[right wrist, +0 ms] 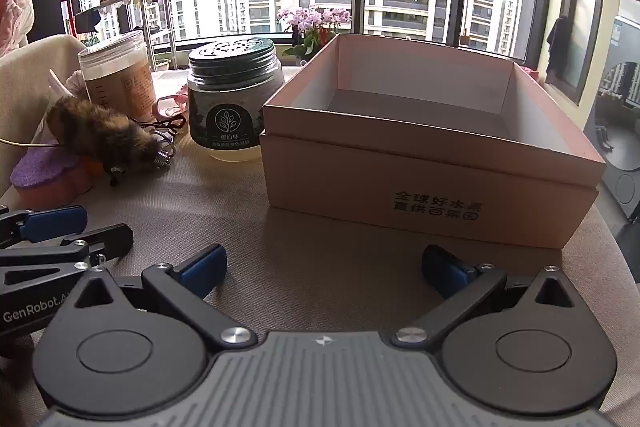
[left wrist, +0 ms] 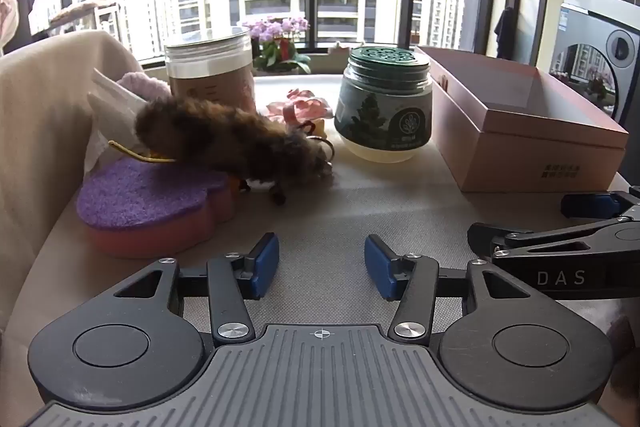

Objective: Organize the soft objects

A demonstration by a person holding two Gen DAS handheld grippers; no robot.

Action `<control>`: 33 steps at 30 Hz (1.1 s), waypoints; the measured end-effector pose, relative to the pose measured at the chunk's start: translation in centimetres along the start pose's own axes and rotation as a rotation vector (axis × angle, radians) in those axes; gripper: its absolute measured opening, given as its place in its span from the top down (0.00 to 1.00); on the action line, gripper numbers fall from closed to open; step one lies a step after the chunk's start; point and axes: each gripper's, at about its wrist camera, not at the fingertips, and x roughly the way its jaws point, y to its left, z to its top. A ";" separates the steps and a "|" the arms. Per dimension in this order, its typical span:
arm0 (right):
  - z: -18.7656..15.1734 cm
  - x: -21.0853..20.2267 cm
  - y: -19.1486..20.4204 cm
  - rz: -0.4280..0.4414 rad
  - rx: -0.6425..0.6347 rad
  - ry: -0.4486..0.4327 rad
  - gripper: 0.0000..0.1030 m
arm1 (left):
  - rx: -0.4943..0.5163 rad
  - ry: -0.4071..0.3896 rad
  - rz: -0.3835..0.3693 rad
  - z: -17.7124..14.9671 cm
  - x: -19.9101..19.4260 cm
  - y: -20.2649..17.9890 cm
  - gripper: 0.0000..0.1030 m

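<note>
A brown furry keychain toy (left wrist: 224,143) lies partly on a purple-topped pink sponge (left wrist: 148,207) at the table's left; both also show in the right wrist view, the toy (right wrist: 100,135) and the sponge (right wrist: 44,171). A pink soft item (left wrist: 304,107) lies behind the toy. An open, empty pink cardboard box (right wrist: 432,155) stands on the right, also in the left wrist view (left wrist: 528,131). My left gripper (left wrist: 322,263) is open and empty above the cloth. My right gripper (right wrist: 324,267) is open and empty in front of the box.
A green-lidded jar (left wrist: 384,103) and a clear-lidded brown canister (left wrist: 210,71) stand at the back. White tissue (left wrist: 112,115) and a pale fuzzy item sit at the left by a beige cushion (left wrist: 48,131). The window lies beyond.
</note>
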 end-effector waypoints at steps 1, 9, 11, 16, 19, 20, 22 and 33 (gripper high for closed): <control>0.0 0.0 0.0 -0.003 -0.004 0.001 0.00 | 0.000 0.000 0.000 0.0 0.0 0.0 0.47; 0.0 0.0 0.1 -0.008 -0.010 0.003 0.00 | -0.002 -0.001 -0.001 0.0 0.0 0.0 0.47; 0.0 0.0 0.1 -0.008 -0.009 0.003 0.00 | -0.002 -0.001 -0.001 0.0 0.0 0.0 0.47; 0.0 0.0 0.1 -0.009 -0.011 0.004 0.00 | -0.002 -0.001 -0.001 0.0 0.0 0.0 0.47; 0.0 0.0 0.1 -0.009 -0.011 0.004 0.00 | -0.002 -0.001 -0.001 0.0 0.0 0.0 0.47; 0.0 0.0 0.1 -0.009 -0.011 0.004 0.00 | -0.002 -0.001 -0.001 0.0 0.0 0.0 0.47; 0.0 0.0 0.1 -0.009 -0.011 0.004 0.00 | -0.002 -0.001 -0.002 0.0 0.0 0.0 0.47; 0.0 0.0 0.1 -0.009 -0.011 0.004 0.00 | -0.003 -0.001 -0.002 0.0 0.0 0.0 0.47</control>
